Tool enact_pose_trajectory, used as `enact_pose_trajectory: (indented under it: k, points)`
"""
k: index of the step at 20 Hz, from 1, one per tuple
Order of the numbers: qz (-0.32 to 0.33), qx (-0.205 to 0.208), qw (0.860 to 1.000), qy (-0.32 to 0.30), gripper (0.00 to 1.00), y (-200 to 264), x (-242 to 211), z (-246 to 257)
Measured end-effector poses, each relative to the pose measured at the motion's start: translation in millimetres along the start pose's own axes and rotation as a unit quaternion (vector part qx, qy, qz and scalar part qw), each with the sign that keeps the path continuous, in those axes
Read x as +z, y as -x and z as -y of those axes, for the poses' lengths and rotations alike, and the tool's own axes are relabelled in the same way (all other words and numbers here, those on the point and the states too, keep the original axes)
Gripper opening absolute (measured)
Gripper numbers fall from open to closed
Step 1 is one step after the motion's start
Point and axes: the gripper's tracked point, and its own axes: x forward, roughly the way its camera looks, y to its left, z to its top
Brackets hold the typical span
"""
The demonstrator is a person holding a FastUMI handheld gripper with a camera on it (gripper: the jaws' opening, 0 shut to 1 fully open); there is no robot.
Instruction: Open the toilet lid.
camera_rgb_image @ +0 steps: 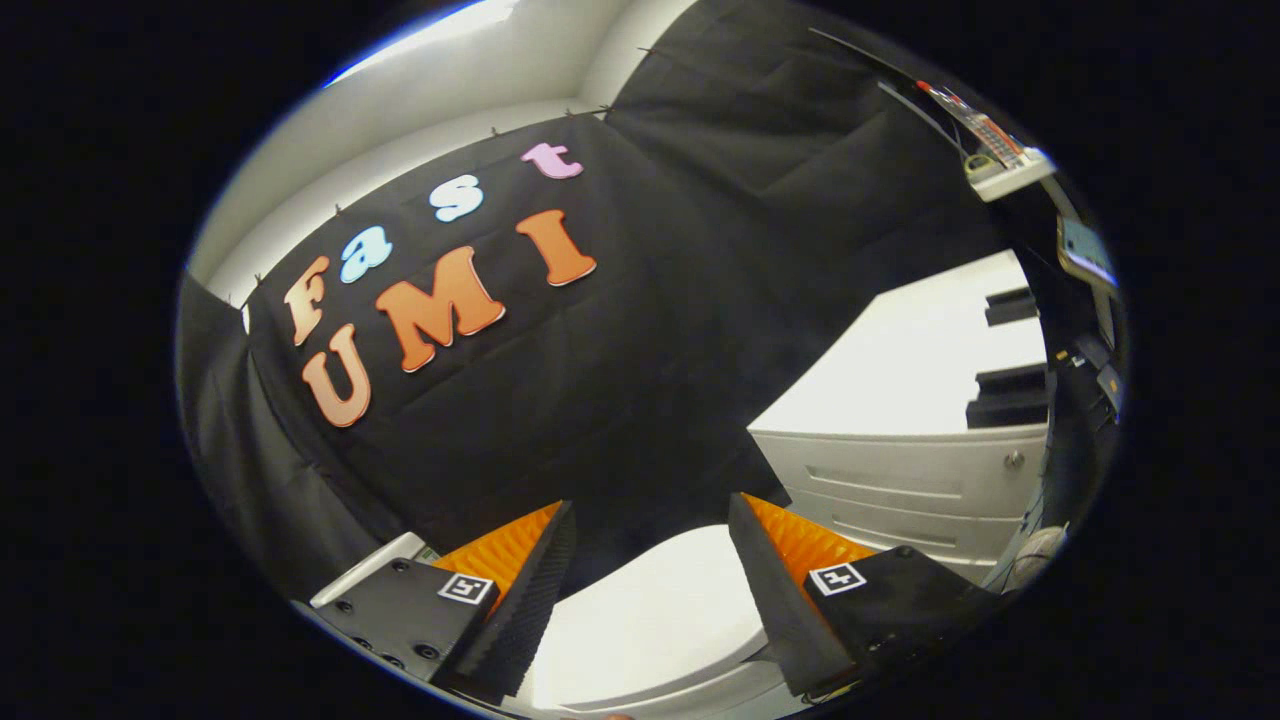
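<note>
The gripper (650, 520) stands wide open, its fingers (530, 590) apart and gripping nothing. The white toilet lid (650, 620) lies shut between and below them. Beyond it hangs the booth's black cloth wall (640, 330), with a white cabinet (900, 440) beside the toilet.

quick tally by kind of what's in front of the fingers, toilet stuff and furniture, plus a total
toilet lid, white, down, between the open fingers: 1
white drawer cabinet beyond the fingers: 1
drawers showing on its front: 2
round knob on the upper drawer: 1
gripper, touching nothing: 1
total: 6
</note>
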Motion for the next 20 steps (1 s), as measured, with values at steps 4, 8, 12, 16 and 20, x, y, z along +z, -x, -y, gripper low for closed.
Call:
enact_pose_trajectory:
  k: [4, 8, 12, 16, 20]
  points:
    - [-0.038, -0.021, 0.999, -0.032, 0.99, -6, -58, 39]
    - [-0.057, -0.028, 0.996, -0.07, 0.99, -2, -94, 65]
    - [-0.079, -0.05, 0.989, -0.112, 0.99, -6, -136, 95]
    - [-0.121, -0.062, 0.98, -0.144, 1.0, 3, -176, 111]
    - [-0.157, -0.065, 0.967, -0.188, 1.0, 11, -204, 125]
